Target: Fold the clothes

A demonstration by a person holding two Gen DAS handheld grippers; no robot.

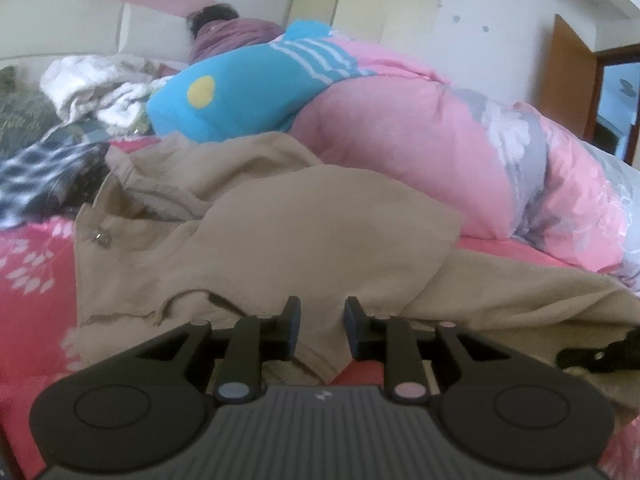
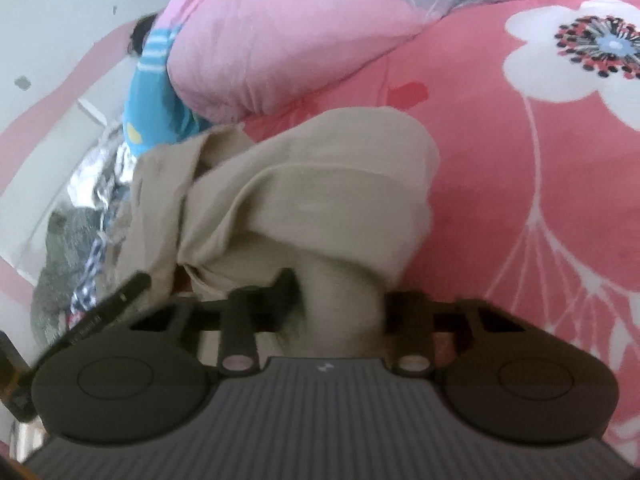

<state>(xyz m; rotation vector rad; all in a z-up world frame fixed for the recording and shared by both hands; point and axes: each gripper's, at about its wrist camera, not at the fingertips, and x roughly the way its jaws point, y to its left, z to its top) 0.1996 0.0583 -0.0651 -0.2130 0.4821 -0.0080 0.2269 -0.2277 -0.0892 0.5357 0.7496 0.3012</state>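
A pair of beige trousers (image 1: pixel 280 240) lies rumpled on a bed covered by a red floral sheet (image 1: pixel 32 280), its waistband with a metal button (image 1: pixel 102 237) turned toward the left of the left wrist view and one fold of cloth lapped over the rest. The left gripper (image 1: pixel 322 330) hovers low over the near edge of the trousers with its fingers (image 1: pixel 290 328) spread apart; beige cloth shows through the gap between them, but the fingers do not close on it. In the right wrist view the right gripper (image 2: pixel 340 312) has a thick bunch of the beige trousers (image 2: pixel 320 200) between its fingers, the cloth filling the gap and rising from it in a bulging roll; the picture is blurred, and only the left finger (image 2: pixel 286 296) shows plainly, pressed against the fabric. Part of the left gripper's black frame (image 2: pixel 108 312) shows at the lower left of that view. Behind the trousers a puffy pink quilt with grey and white flowers (image 1: pixel 460 140) is heaped on the bed, and a blue cushion with white stripes and a yellow spot (image 1: pixel 240 88) leans against it. To the left lie a checked garment (image 1: pixel 40 172) and a pile of white cloth (image 1: pixel 88 84). A person (image 1: pixel 224 28) lies farther back by the headboard, with a pale yellow cabinet (image 1: pixel 372 4) against the wall behind.
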